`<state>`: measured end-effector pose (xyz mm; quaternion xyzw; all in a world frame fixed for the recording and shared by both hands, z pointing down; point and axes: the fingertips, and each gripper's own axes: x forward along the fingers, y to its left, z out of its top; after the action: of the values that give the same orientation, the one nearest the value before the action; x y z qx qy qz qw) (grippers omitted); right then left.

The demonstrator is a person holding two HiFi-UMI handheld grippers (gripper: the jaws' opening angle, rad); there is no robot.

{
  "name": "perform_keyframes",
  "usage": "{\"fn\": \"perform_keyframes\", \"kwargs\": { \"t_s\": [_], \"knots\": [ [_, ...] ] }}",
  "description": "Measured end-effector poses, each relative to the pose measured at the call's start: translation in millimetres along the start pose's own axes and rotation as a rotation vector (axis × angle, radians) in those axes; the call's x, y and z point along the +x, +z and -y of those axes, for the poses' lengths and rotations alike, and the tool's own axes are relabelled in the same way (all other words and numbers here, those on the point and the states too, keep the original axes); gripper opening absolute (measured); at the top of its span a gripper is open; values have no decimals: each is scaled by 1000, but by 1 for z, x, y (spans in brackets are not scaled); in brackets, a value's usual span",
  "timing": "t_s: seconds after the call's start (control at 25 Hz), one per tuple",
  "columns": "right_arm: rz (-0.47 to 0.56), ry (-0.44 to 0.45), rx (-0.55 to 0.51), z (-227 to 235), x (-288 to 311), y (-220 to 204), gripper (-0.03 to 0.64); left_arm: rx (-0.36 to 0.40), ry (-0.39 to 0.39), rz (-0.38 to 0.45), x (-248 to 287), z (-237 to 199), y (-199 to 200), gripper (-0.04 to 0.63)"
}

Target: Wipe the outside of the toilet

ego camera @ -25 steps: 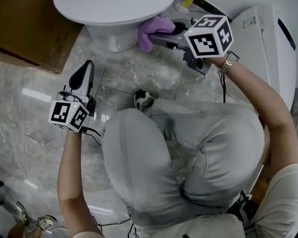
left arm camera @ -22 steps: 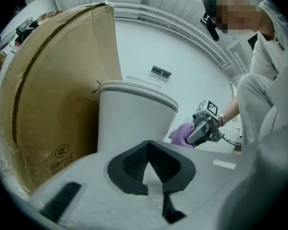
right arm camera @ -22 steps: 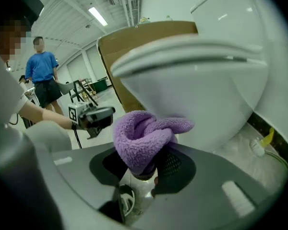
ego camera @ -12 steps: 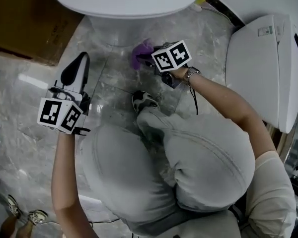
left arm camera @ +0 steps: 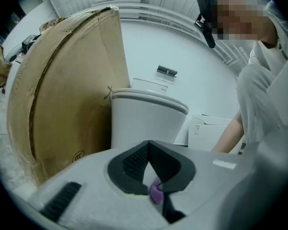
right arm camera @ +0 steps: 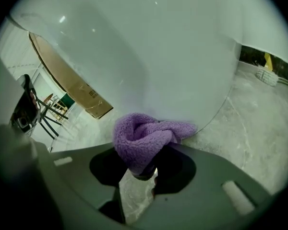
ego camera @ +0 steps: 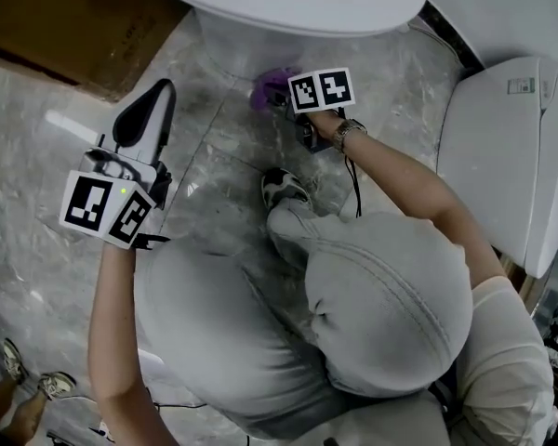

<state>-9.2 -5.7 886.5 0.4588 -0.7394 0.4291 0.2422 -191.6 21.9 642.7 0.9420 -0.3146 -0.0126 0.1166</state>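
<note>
Cloth [right arm camera: 144, 138], fluffy purple, touches smooth rounded toilet [right arm camera: 134, 47].

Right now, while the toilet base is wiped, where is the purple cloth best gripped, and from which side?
Take the cloth by its bunched end, coming from the side away from the toilet. The right gripper is shut on it so: the folded wad sticks out past the tips, so cloth, not jaws, should meet the porcelain.

Gleams smooth and glossy on the toilet [right arm camera: 134, 47] — looks like glazed ceramic. Fluffy napped cloth in the purple rag [right arm camera: 144, 135]; polished veined stone floor [ego camera: 37, 212]; matt brown cardboard box [ego camera: 65, 17].
</note>
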Motion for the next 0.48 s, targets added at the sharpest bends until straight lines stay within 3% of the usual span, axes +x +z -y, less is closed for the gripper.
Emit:
{"fn": "perform_keyframes", "kwargs": {
  "t_s": [0.2,0.48],
  "knots": [
    [37,54,2,-17,-29,19,138,-6,-12,16,0,10,4,5],
    [132,162,-49,-75,-101,60,138,-17,-22,15,-6,13,2,5]
  ]
}}
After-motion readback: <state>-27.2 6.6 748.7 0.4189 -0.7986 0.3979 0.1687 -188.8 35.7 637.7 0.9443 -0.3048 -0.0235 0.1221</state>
